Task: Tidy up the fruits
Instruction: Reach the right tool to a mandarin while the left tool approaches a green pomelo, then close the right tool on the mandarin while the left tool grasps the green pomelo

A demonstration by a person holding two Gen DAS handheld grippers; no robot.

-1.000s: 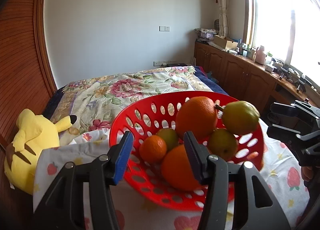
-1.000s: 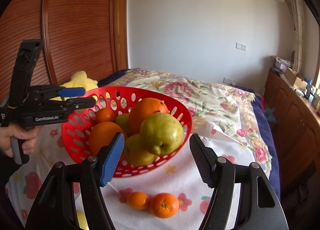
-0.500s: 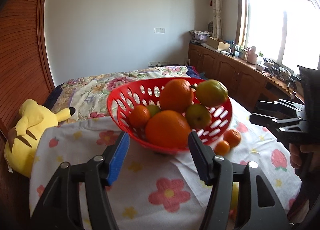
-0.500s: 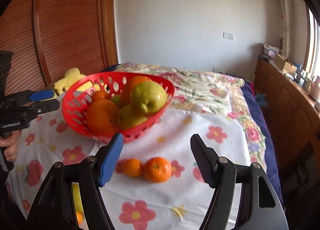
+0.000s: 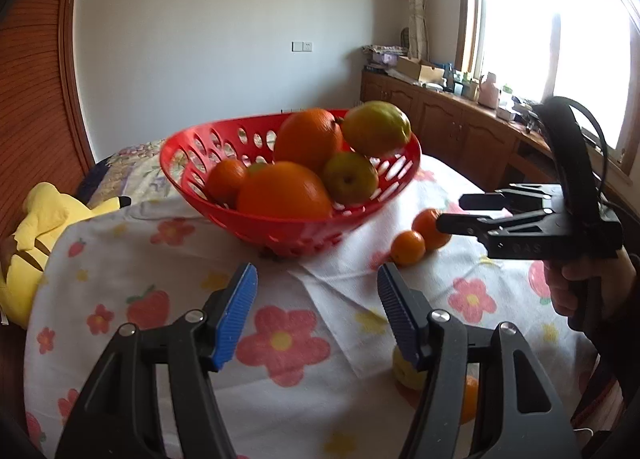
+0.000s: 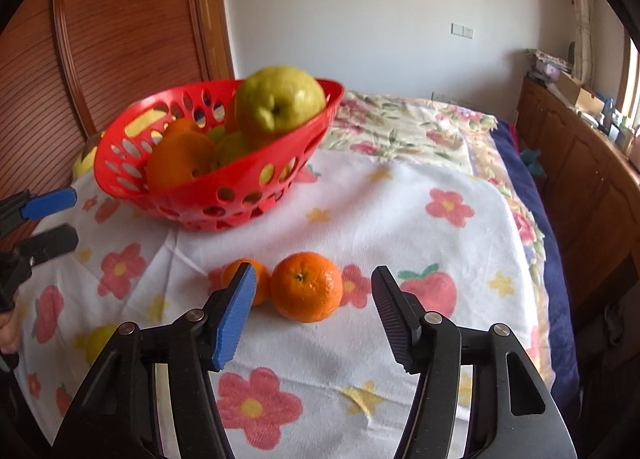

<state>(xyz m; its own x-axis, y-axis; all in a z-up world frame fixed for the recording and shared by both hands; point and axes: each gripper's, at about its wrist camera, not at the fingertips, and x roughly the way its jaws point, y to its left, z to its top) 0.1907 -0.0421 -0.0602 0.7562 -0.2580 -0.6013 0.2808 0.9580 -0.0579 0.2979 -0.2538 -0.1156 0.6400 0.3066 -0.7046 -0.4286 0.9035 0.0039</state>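
Observation:
A red perforated basket stands on the flowered cloth, piled with oranges and green-yellow pears. Two mandarins lie on the cloth in front of it, a larger one and a smaller one. My right gripper is open and empty, its jaws either side of the larger mandarin, just short of it. My left gripper is open and empty, low over the cloth before the basket. A yellow fruit and an orange one lie near the cloth's front edge.
A yellow plush toy lies left of the cloth by the wooden wall. The floral bedspread stretches behind the basket. Wooden cabinets with clutter run under the window on the right.
Both grippers have drawn back from the basket and dropped lower. The right gripper has come down toward the two mandarins, which now sit between its open jaws.

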